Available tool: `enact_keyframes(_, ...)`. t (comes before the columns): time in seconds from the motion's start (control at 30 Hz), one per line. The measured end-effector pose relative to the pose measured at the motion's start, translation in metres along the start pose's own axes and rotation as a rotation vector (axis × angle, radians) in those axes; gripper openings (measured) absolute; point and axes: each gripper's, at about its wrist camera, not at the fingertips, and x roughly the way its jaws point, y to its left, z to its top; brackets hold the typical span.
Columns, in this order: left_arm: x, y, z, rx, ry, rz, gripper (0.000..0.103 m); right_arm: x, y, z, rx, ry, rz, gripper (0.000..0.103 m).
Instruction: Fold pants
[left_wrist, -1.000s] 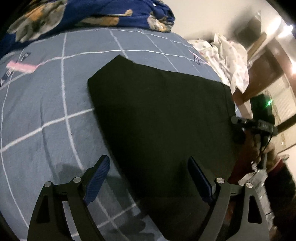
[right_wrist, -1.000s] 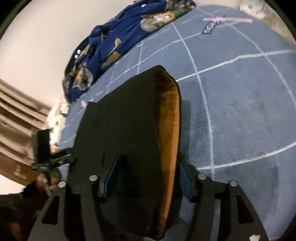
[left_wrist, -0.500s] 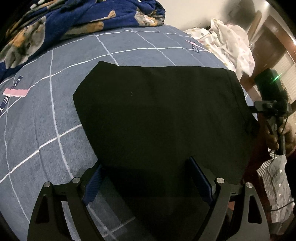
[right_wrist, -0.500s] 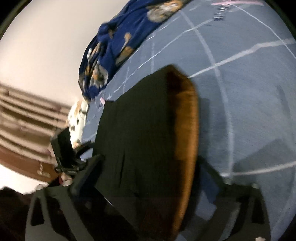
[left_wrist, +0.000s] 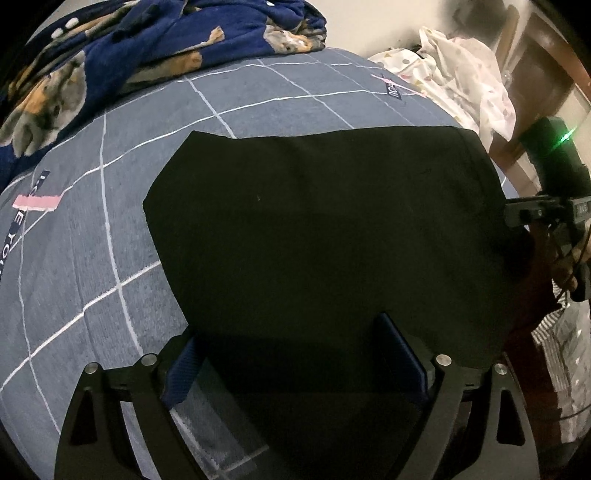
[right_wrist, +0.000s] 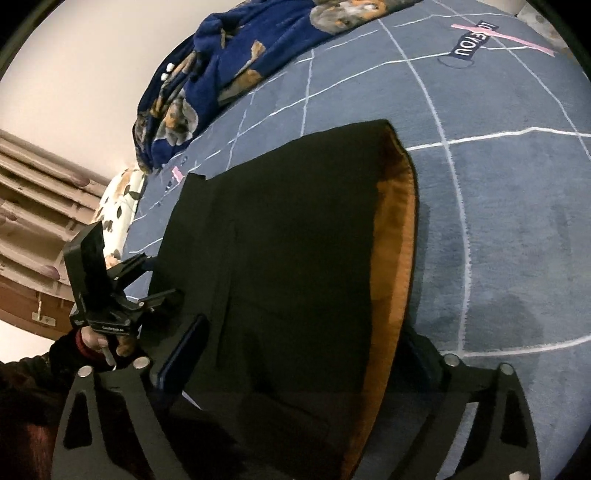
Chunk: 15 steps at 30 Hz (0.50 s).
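Your black, already folded pants (left_wrist: 325, 229) lie flat on the grey-blue bedspread with white grid lines (left_wrist: 74, 288), near the edge of the bed closest to you. From the right wrist view the same pants (right_wrist: 295, 266) show an orange-brown lining along the fold edge on their right side, which suggests one layer is doubled over another.

Your left gripper (left_wrist: 291, 354) sits at the near edge of the cloth with its blue-padded fingers (left_wrist: 400, 356) spread wide; the dark fabric lies between them and over the left one, but nothing is pinched. That low placement at the hem reads as lining up to take hold of the near edge for the next fold.

Your right gripper (right_wrist: 299, 362) is likewise at the near end of the pants, by the lined edge. Its left finger shows beside the cloth, while the right one is mostly hidden under the fabric; the fingers stand apart, straddling the cloth rather than squeezing it. Each gripper is visible in the other's view, one at each near corner, which would keep the edge straight when lifted.

My judgement: you are partway through, with one more fold away from you likely. Grip both layers together, or the lining side may slip out.

A dark blue fleece blanket with a dog print (left_wrist: 147, 48) is bunched at the far side of the bed, well apart from the pants.
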Motion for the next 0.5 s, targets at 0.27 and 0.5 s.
enact_keyframes(0.27,0.001,-0.002,0.000,0.013,-0.007,0.021,0.089,-0.012,-0.022,-0.005,0.071,-0.026,-0.031,0.044)
enact_keyframes(0.5,-0.005,-0.010,0.000,0.069,-0.030,0.021,0.056,-0.011,-0.029,-0.008,0.126,-0.054,0.037,0.038)
